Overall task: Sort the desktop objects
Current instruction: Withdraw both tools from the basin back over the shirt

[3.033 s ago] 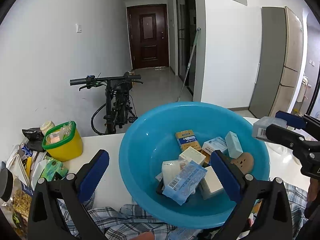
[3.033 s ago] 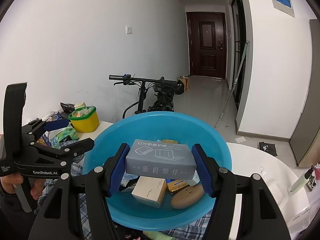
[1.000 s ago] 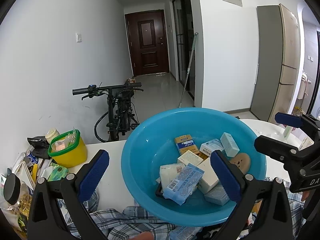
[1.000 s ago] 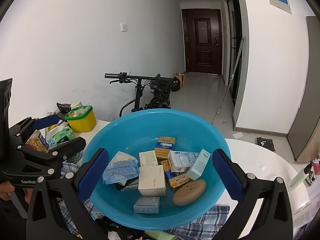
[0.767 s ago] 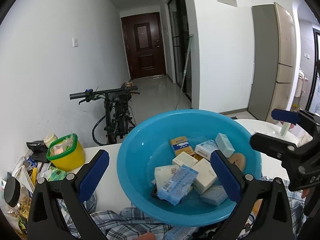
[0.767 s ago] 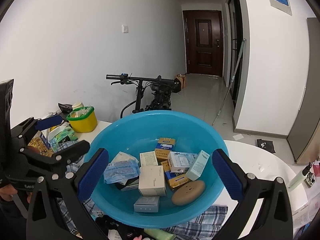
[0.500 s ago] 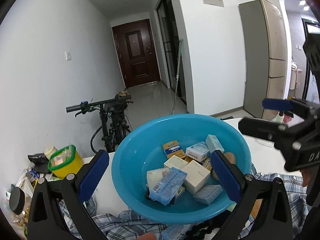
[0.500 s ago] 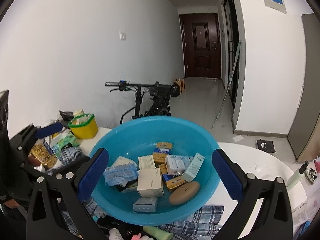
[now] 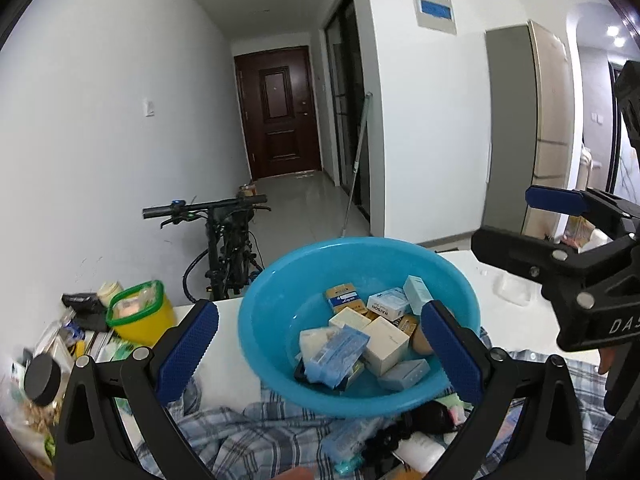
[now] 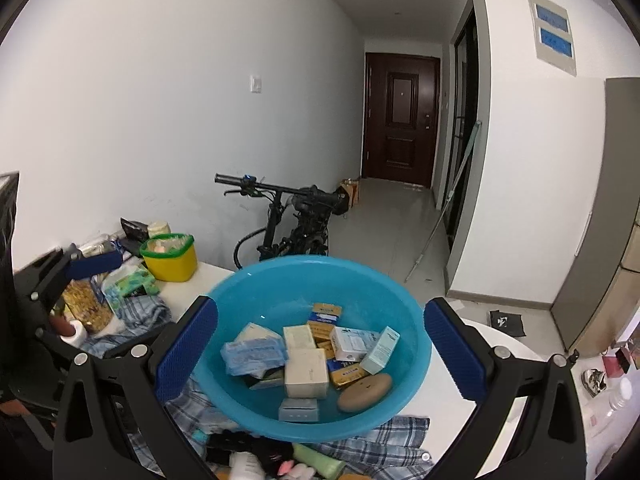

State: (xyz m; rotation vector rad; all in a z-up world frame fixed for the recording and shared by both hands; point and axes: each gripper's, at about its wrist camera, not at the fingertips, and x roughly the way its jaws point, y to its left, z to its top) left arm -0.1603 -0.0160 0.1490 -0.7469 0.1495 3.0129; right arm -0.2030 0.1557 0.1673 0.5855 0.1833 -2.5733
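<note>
Above the round blue plastic basin (image 10: 320, 280), both grippers, left (image 9: 320, 354) and right (image 10: 320, 354), hang spread and empty; best descend squarely onto one loose item beside the basin.

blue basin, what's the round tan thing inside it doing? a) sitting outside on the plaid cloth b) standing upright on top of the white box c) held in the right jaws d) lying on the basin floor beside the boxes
d: the round tan object lies flat on the floor of the blue basin, next to the white box, and both sets of jaws stand open and empty.
</note>
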